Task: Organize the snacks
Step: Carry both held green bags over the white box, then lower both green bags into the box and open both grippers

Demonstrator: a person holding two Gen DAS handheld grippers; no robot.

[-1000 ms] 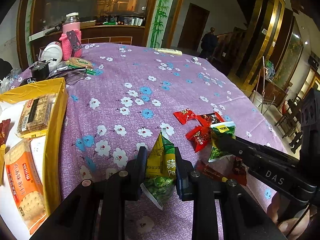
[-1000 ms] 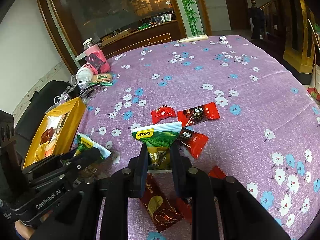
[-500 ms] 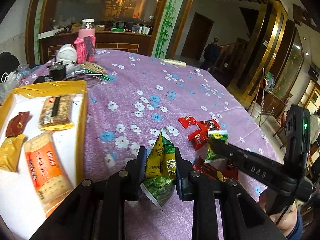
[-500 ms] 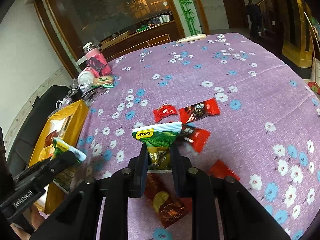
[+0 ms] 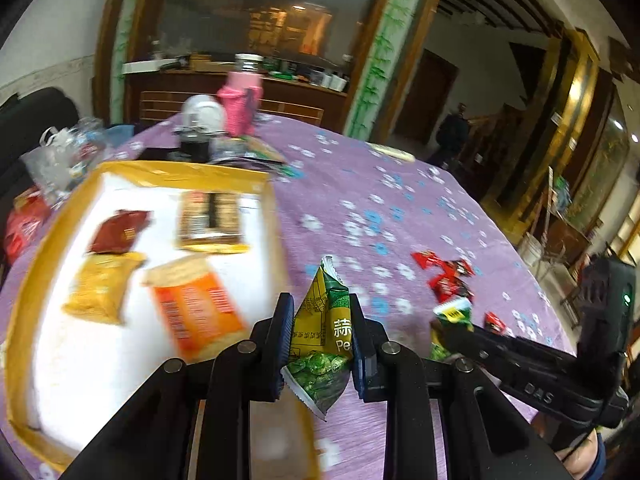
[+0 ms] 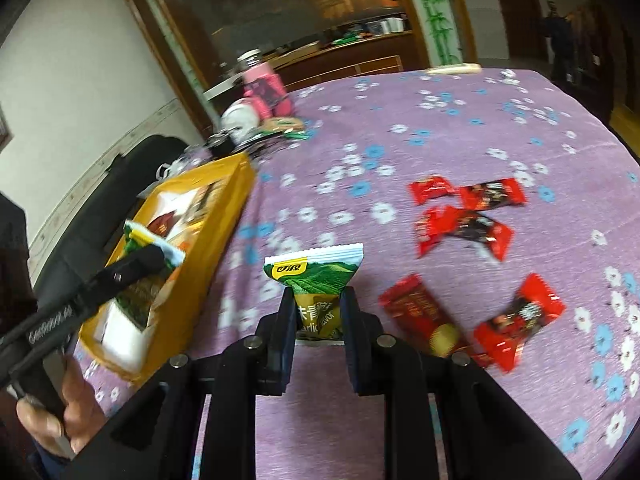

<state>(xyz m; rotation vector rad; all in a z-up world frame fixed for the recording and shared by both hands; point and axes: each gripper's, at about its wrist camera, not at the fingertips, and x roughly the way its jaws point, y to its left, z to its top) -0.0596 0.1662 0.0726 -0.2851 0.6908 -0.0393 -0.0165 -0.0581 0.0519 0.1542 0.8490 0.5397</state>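
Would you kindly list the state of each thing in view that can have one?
Left gripper: shut on a green pea packet, held off the cloth.
Right gripper: shut on a second pea packet, upright.
Yellow box: open, snacks lying flat inside.
Orange cracker pack: flat in the box.
Red candies: loose on the tablecloth.
Pink bottle: upright, capped.

A purple tablecloth (image 5: 400, 184) printed with white and blue flowers is spread over the whole table. At its far edge a pink-sleeved bottle (image 5: 240, 104) with a pale lid is stood upright, and a white rounded object (image 5: 202, 114) is set just beside it; its nature cannot be told through the blur. A pale flat bar (image 6: 454, 69) is laid near the far rim. Behind the table a dark wooden counter (image 5: 288, 92) is seen, flanked by bamboo-painted pillars (image 5: 378, 68). A person (image 5: 452, 132) in dark clothing is seen in the doorway beyond.
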